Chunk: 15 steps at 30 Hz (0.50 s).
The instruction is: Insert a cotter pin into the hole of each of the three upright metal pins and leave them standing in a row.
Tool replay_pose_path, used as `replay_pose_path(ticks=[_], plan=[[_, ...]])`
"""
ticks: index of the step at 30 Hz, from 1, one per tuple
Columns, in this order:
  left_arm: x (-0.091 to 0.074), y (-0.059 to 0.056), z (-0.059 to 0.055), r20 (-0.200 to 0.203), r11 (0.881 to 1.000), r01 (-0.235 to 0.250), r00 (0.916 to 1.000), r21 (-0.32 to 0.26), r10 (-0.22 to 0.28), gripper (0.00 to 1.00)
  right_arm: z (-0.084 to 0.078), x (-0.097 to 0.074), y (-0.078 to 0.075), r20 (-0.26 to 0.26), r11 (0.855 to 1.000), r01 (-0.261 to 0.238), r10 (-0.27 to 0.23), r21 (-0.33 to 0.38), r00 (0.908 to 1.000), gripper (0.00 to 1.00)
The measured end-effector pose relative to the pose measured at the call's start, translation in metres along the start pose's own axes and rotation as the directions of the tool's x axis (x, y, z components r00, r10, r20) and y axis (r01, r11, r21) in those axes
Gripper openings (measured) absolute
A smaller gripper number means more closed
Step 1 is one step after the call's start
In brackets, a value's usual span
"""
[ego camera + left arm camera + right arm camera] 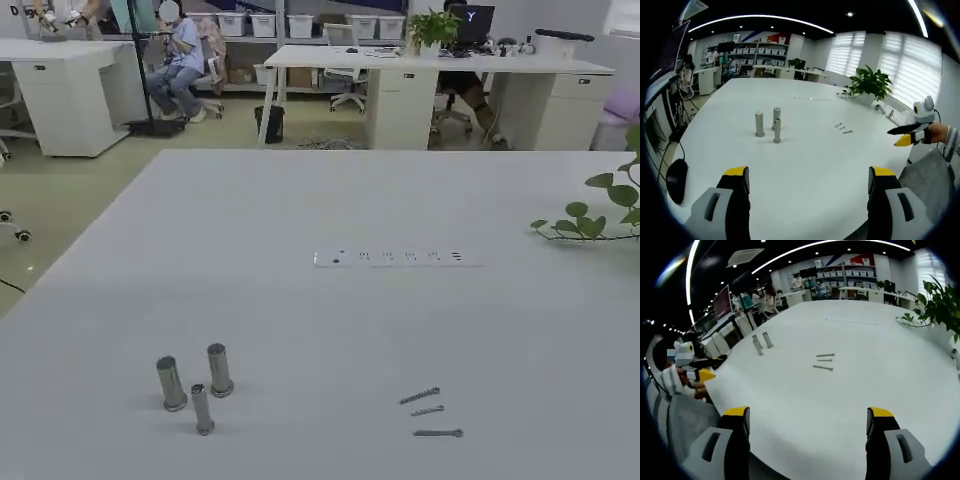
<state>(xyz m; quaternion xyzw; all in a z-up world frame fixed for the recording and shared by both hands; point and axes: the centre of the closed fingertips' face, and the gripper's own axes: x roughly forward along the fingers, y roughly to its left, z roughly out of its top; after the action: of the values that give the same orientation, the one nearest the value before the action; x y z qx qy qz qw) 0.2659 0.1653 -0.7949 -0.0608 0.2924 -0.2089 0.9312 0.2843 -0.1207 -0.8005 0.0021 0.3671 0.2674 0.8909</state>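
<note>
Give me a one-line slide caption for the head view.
Three upright metal pins clustered on the white table, three cotter pins lying loose to their right, none inserted yet.

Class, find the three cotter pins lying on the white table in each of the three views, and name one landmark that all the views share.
Head view: the cotter pins lie at the lower right of the picture.
Left gripper view: cotter pins just right of centre.
Right gripper view: cotter pins near the centre.
Shared landmark: the three upright metal pins, left of the cotter pins in every view.
</note>
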Motion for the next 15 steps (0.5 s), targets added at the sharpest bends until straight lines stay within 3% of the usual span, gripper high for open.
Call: replay_pose_path(ticks=[10,15], plan=[[0.0012,-0.0005,-0.0024,-0.017,1.000,0.003,0.9999,-0.016,-0.003,0.99,-0.0016,-0.0006,-0.0031,-0.009,1.000,0.006,-0.006,0.006,0.9999,0.98],[0.0032,0.0018,-0.0048,-0.027,1.000,-0.003,0.9996,-0.016,0.003,0.93,-0.0012,0.0002,-0.0043,-0.015,1.000,0.006,-0.006,0.004,0.9999,0.98]])
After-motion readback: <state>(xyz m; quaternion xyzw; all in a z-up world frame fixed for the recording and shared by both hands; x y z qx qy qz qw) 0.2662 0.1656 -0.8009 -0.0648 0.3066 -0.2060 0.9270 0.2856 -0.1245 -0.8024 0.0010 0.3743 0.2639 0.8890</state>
